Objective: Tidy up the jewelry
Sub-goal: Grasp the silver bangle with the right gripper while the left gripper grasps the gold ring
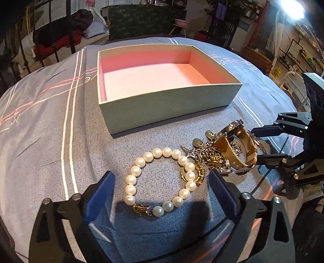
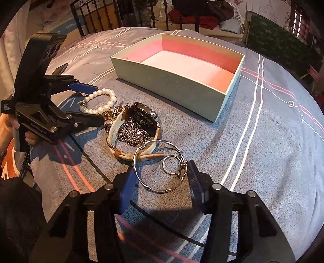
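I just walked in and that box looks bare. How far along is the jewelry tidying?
Nothing is sorted yet: the box holds nothing. The left gripper straddles the pearl bracelet, and the right gripper brackets the silver bangle; neither is lifted. The watch and chains still wait.

No text legible — small white label on left claw (image 2: 82, 105) body too blurred.

Pretty dim, warm indoor light overall, with one harsh white lamp (image 1: 293, 8) blowing out the upper right of the left wrist view. Strong fisheye bending and black vignette corners in both; dark shadows pool on the grey-blue striped bedspread (image 2: 263, 141) at lower centre, and the background's soft.
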A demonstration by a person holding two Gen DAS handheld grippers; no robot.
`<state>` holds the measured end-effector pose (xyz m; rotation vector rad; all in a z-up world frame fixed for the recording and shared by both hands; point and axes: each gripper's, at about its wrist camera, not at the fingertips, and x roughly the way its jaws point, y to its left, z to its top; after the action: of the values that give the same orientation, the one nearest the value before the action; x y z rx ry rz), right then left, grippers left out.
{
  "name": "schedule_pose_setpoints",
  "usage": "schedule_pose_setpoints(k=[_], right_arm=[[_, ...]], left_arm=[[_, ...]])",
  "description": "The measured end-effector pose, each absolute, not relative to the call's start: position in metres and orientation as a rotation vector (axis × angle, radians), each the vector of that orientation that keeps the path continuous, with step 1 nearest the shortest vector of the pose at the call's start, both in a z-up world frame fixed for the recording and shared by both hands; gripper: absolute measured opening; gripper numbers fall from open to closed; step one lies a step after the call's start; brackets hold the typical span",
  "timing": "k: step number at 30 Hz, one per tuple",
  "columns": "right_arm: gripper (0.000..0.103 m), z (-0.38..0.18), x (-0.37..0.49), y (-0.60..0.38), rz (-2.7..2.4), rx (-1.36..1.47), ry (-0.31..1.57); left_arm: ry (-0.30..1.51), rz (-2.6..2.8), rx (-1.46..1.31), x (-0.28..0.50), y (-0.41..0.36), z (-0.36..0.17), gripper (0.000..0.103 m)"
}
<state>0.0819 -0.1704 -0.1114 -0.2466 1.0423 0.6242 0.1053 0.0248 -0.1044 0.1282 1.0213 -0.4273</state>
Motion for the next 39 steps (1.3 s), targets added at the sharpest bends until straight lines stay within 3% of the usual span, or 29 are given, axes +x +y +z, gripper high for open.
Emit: schedule_pose_setpoints(k=[1, 2, 9, 12, 17, 26, 39], right_arm=[[0.034, -0.111, 0.081, -0.17, 0.629, -0.25, 1.045], [0.027, -0.111, 0.08, -0.171, 0.635, -0.249, 1.047], [0.024, -0.106, 0.07, -0.171, 0.618, -0.26, 1.036], [0.024, -0.102, 0.066, -0.172, 0.621, -0.265, 1.028], [0.024, -0.095, 0.058, -0.178, 0.595, -0.272, 1.002], [0.024, -0.083, 0.055, -0.187, 0.589, -0.224, 0.967], [0.024, -0.083, 0.053, -0.189, 0.595, -0.196, 0.961]], left_arm=[[1.017, -0.415, 0.144, 0.105, 0.024, -0.103, 0.071], [1.013, -0.412, 0.146, 0.105, 0.024, -0.101, 0.062], [0.991, -0.385, 0.121, 0.097, 0.03, -0.093, 0.029], [0.975, -0.38, 0.128, 0.092, 0.03, -0.089, 0.023], [0.954, -0.361, 0.123, 0.087, 0.03, -0.08, 0.018], [0.881, -0.359, 0.099, 0.077, 0.029, -0.054, 0.016], [0.903, -0.375, 0.082, 0.072, 0.021, -0.06, 0.016]])
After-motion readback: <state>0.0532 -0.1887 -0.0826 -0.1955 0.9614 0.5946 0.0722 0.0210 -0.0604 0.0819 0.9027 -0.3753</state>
